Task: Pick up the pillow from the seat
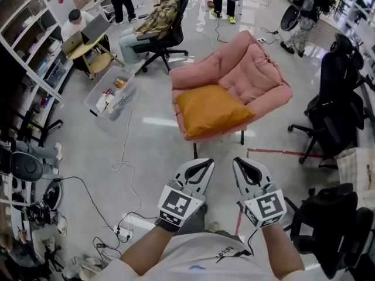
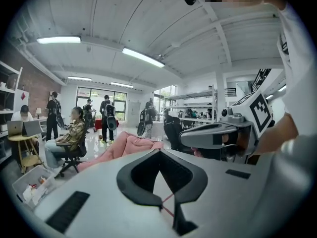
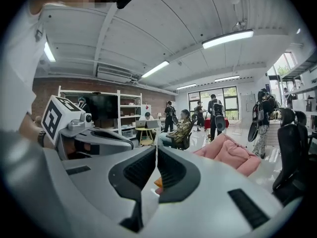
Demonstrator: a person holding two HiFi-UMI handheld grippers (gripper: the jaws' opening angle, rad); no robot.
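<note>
An orange pillow (image 1: 212, 109) lies flat on the seat of a pink padded armchair (image 1: 252, 69), in the middle of the head view. Both grippers are held side by side in front of the chair, short of it and apart from the pillow. My left gripper (image 1: 209, 162) is shut with nothing in it, and so is my right gripper (image 1: 237, 161). In the left gripper view the shut left gripper (image 2: 159, 150) hides the pillow; only the armchair (image 2: 130, 145) shows. In the right gripper view a sliver of the pillow (image 3: 157, 183) shows under the shut right gripper (image 3: 156, 148).
Black office chairs (image 1: 334, 107) stand to the right of the armchair, another (image 1: 328, 221) near my right arm. A clear plastic bin (image 1: 111, 93) and loose cables (image 1: 126, 163) lie on the floor at left. A seated person (image 1: 153, 21) is behind the armchair. Red tape (image 1: 281, 153) marks the floor.
</note>
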